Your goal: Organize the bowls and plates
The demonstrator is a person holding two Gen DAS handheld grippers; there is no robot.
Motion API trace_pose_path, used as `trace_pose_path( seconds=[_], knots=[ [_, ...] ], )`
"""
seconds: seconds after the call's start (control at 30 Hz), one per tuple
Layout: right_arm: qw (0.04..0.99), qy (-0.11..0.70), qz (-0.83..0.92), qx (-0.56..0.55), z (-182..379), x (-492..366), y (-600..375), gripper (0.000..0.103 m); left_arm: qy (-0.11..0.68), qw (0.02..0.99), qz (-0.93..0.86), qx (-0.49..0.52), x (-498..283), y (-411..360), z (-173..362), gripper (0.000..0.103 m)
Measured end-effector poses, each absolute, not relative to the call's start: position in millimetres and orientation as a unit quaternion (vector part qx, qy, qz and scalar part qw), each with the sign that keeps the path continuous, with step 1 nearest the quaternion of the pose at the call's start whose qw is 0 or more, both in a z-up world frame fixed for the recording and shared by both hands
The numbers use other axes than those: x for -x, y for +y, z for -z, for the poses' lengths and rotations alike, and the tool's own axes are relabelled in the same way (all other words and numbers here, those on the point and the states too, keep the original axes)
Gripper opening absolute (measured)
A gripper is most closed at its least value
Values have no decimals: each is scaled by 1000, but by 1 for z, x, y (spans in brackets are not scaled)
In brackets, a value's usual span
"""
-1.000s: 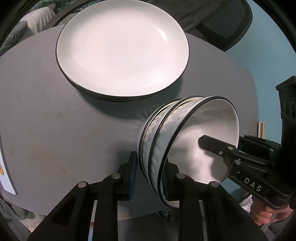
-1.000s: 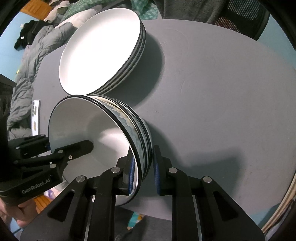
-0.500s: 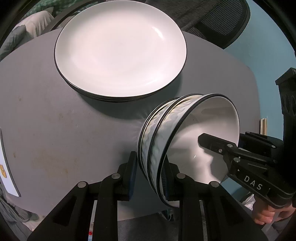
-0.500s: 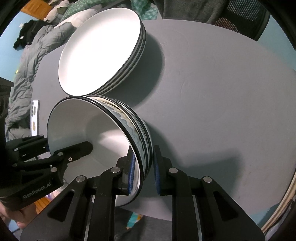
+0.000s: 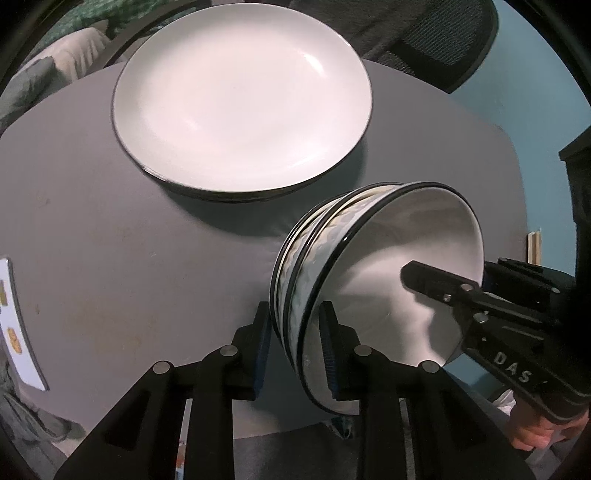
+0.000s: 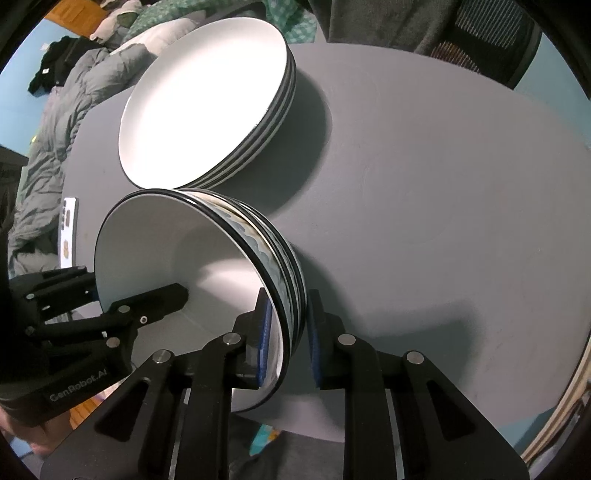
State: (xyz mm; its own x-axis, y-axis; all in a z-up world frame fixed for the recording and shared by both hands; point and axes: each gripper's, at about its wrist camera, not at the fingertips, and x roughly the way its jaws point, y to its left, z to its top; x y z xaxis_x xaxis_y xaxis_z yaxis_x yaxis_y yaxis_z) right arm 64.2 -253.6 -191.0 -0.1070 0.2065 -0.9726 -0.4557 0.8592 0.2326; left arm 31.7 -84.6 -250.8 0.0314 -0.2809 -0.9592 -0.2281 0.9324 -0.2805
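A nested stack of white bowls with dark rims and wavy blue sides is held between both grippers above the near edge of the grey table. My left gripper is shut on its rim from one side. My right gripper is shut on the opposite rim; the bowl stack shows there too. A stack of white plates with dark rims sits at the back of the table, also in the right wrist view.
A white card lies at the table's left edge. A black mesh chair stands behind the table. Bedding and clothes lie beyond the plates. Bare grey tabletop spreads right of the bowls.
Both grippers, still clamped on the bowl stack, have drawn slightly away from the plates. The grip has not changed.
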Motion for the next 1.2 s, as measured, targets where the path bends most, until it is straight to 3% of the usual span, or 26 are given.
trace_pose_path(
  seconds=[1.2],
  knots=[
    [688, 666, -276, 80, 131, -103, -209, 16, 654, 734, -6, 183, -76, -32, 175, 24]
  ],
)
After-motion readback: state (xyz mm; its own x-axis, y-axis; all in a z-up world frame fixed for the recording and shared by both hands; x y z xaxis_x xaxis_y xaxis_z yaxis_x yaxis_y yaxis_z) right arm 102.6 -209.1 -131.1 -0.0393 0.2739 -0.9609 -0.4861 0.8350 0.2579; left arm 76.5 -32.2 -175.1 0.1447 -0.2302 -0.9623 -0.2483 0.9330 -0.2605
